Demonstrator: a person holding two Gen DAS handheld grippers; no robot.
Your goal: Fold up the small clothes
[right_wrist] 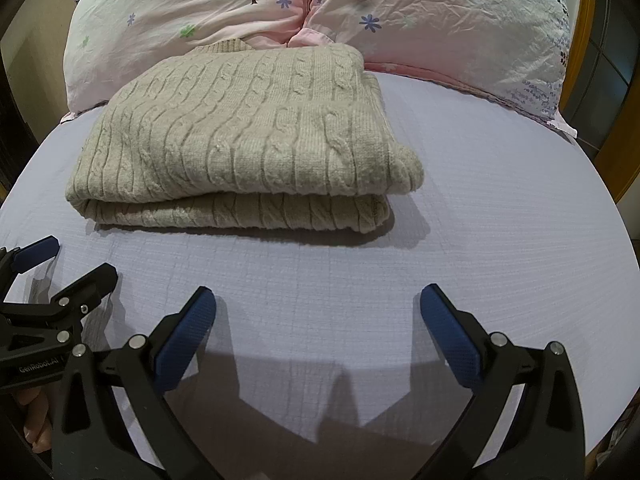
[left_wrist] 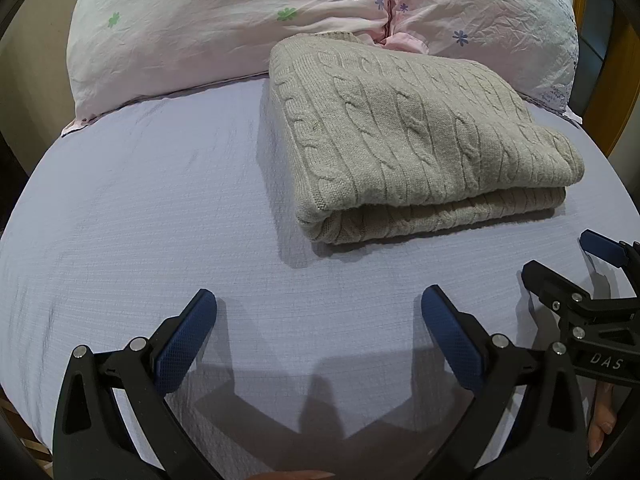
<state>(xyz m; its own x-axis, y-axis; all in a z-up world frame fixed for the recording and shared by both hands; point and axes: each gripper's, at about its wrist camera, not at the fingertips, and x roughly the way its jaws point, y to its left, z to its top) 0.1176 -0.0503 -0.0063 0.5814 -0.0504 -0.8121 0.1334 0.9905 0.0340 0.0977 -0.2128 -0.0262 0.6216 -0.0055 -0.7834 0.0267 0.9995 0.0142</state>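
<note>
A beige cable-knit sweater (left_wrist: 404, 128) lies folded into a thick rectangle on the lavender bed sheet (left_wrist: 140, 220), its far end against the pillows. It also shows in the right wrist view (right_wrist: 240, 136). My left gripper (left_wrist: 319, 304) is open and empty, hovering over bare sheet in front of the sweater. My right gripper (right_wrist: 318, 304) is open and empty, also in front of the sweater. The right gripper shows at the right edge of the left wrist view (left_wrist: 568, 256), and the left gripper at the left edge of the right wrist view (right_wrist: 80, 260).
Two pink floral pillows (left_wrist: 224, 24) (right_wrist: 448, 28) stand at the head of the bed behind the sweater. A wooden frame (left_wrist: 612, 92) rises at the right. The sheet (right_wrist: 500, 220) stretches flat around the sweater to the bed's edges.
</note>
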